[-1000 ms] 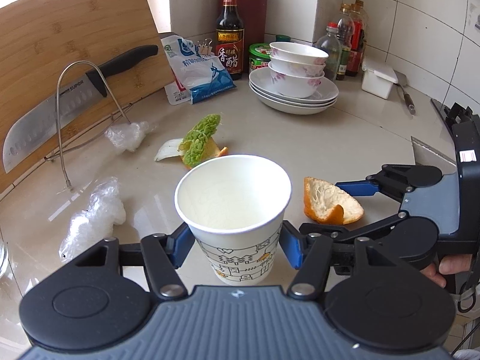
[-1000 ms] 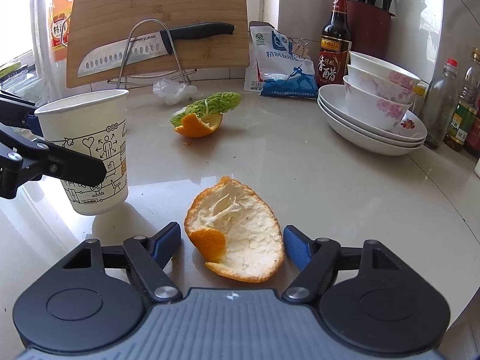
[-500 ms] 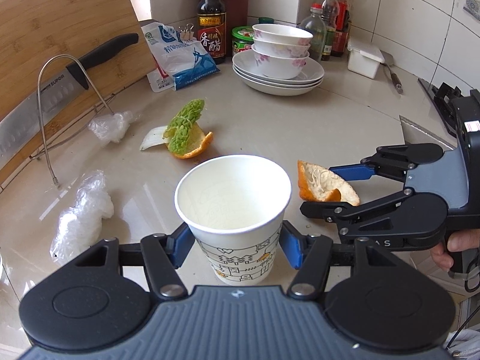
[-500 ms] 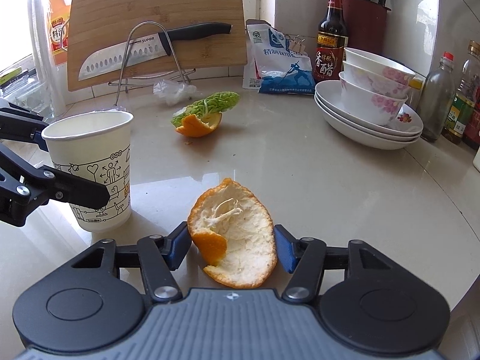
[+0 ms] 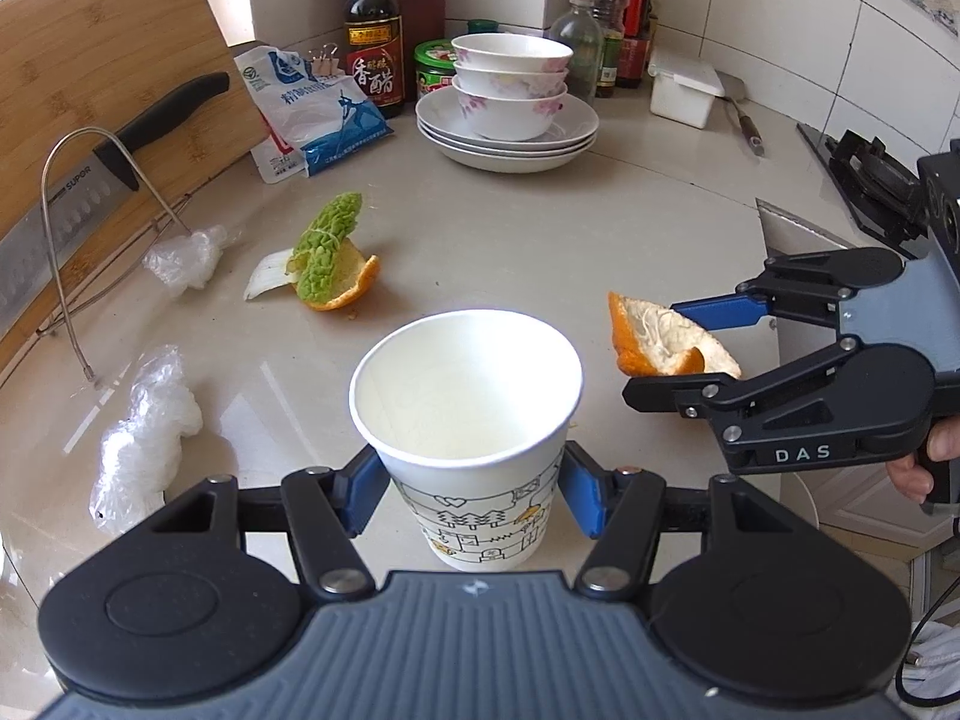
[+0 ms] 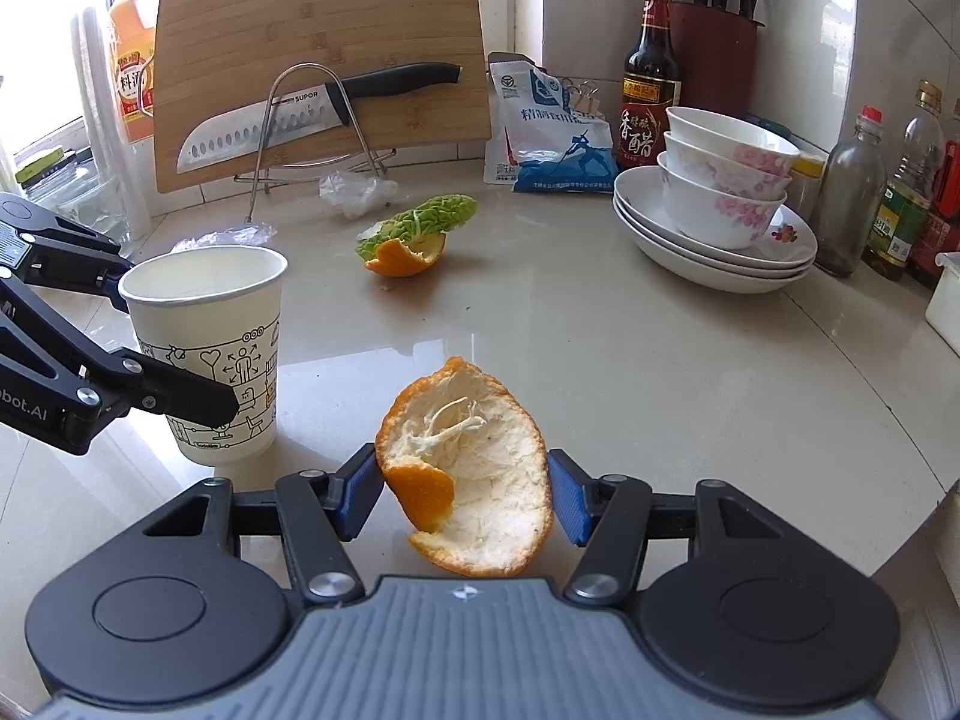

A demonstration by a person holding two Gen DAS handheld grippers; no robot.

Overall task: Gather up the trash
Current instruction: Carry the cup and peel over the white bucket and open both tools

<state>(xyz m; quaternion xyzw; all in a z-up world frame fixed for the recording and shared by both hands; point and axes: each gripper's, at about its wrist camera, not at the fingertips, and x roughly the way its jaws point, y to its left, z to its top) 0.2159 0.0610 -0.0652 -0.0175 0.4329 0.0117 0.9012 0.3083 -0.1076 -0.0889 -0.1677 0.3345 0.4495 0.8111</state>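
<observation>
My left gripper [image 5: 468, 495] is shut on a white paper cup [image 5: 474, 426] with line drawings, held upright; the cup looks empty. It also shows in the right wrist view [image 6: 210, 348]. My right gripper [image 6: 465, 495] is shut on a large orange peel [image 6: 474, 468], lifted a little off the counter, just right of the cup [image 5: 660, 342]. More trash lies on the counter: a green leaf on a second orange peel [image 5: 333, 264] [image 6: 414, 234] and two crumpled clear plastic wraps [image 5: 144, 438] [image 5: 186, 252].
Stacked bowls on plates [image 5: 510, 114] stand at the back, with a vinegar bottle [image 5: 372, 30], a salt bag [image 5: 318, 114] and other bottles. A cutting board [image 6: 318, 66] with a knife [image 6: 300, 120] on a wire rack leans at the left. The counter edge and stove [image 5: 870, 180] are at the right.
My right gripper has closed on the large orange peel and raised it, tilting it up. My left gripper with the cup has risen slightly and turned a little to the right.
</observation>
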